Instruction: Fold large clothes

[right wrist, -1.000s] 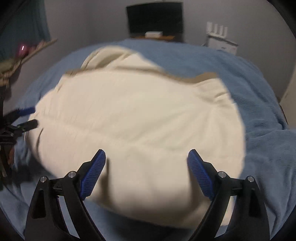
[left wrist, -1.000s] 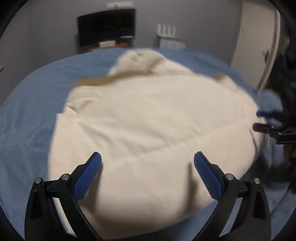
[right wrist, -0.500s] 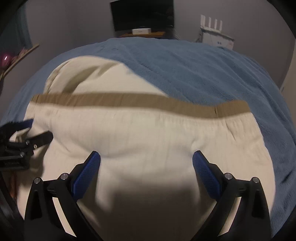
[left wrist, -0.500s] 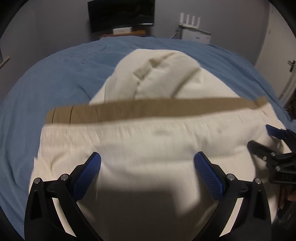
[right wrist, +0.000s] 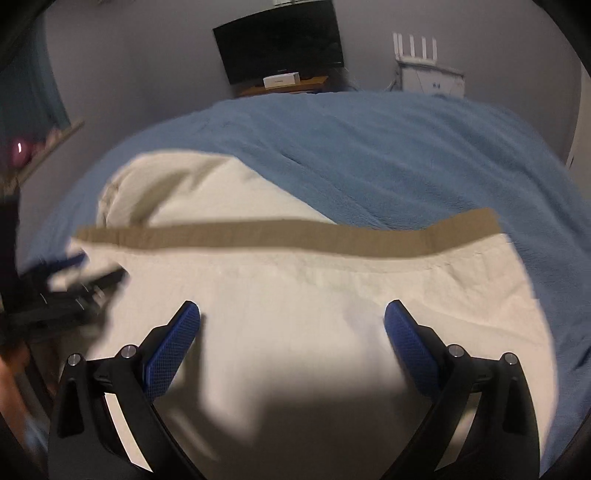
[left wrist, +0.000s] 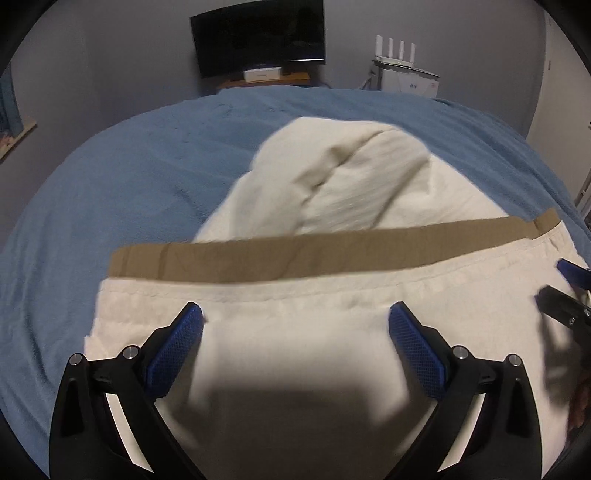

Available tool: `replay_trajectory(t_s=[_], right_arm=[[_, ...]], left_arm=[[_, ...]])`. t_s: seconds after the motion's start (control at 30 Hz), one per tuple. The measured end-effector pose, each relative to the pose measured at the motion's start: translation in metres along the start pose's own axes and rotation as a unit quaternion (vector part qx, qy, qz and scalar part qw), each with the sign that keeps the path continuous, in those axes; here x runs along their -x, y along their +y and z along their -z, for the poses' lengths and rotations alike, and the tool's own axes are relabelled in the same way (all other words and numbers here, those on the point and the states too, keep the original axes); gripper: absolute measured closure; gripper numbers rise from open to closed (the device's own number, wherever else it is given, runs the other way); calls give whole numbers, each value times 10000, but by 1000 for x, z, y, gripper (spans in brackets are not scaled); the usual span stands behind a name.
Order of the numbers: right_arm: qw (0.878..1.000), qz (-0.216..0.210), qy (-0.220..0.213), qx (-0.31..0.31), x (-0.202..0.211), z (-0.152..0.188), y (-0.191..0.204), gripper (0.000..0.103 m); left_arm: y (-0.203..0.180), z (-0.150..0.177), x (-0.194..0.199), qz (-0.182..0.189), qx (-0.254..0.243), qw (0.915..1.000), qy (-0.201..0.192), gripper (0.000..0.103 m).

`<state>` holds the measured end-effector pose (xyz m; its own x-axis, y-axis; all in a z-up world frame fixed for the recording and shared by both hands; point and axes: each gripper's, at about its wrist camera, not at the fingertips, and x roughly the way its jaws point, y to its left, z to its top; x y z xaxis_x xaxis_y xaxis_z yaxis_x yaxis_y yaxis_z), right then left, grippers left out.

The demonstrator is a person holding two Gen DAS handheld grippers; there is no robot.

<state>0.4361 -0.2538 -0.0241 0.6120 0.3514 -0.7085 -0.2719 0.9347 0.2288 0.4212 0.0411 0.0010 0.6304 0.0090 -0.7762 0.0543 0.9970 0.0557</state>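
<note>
- Cream woven cloth, soft and thick-looking: the garment [left wrist: 295, 332] lies spread on the blue blanket [left wrist: 129, 184] of a bed, its brown waistband [left wrist: 295, 254] running straight across from side to side.
- Beyond the waistband a bunched cream part [left wrist: 351, 177] humps up loosely, so the piece is not yet flat all over.
- Handling, as a judgement: light but bulky, limp, likely to sag and drag when lifted, and to cling a little to the fleecy blanket. It will not break or slip easily from ribbed pads.
- Best hold looks to be the two ends of the waistband, or the side edges just below it, where the layers are firmest and a pinch takes all of them together.
- The left gripper [left wrist: 295, 321] hovers over the near cloth, jaws spread wide, nothing between them.
- The right gripper [right wrist: 291, 319] is likewise released and empty; its jaws have just been opening.
- Outward: a dark screen [left wrist: 258, 33] on the grey wall, and a white router [left wrist: 402, 70] beside it.
</note>
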Motion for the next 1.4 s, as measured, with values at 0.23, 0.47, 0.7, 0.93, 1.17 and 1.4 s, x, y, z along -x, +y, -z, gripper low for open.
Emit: replay_trajectory(t_s=[0.23, 0.47, 0.7, 0.93, 1.17, 1.4], right_arm=[[9930, 466, 66, -1087, 23, 19, -72, 8], [9980, -125, -502, -367, 95, 78, -11, 8], [9993, -70, -291, 241, 89, 137, 38, 8], [9981, 377, -438, -212, 96, 164, -15, 8], [9772, 1279, -105, -1692, 117, 190, -83, 8], [9848, 1023, -478, -1322, 169, 207, -52, 8]], left_arm=[[68, 26, 21, 15, 802, 9964, 271, 6], [48, 87, 96, 239, 704, 9972, -104, 7], [17, 152, 102, -20, 293, 9995, -84, 6], [62, 178, 100, -365, 868, 9956, 17, 6], [90, 207, 125, -695, 1415, 9874, 129, 7], [62, 228, 185, -435, 1226, 9913, -196, 7]])
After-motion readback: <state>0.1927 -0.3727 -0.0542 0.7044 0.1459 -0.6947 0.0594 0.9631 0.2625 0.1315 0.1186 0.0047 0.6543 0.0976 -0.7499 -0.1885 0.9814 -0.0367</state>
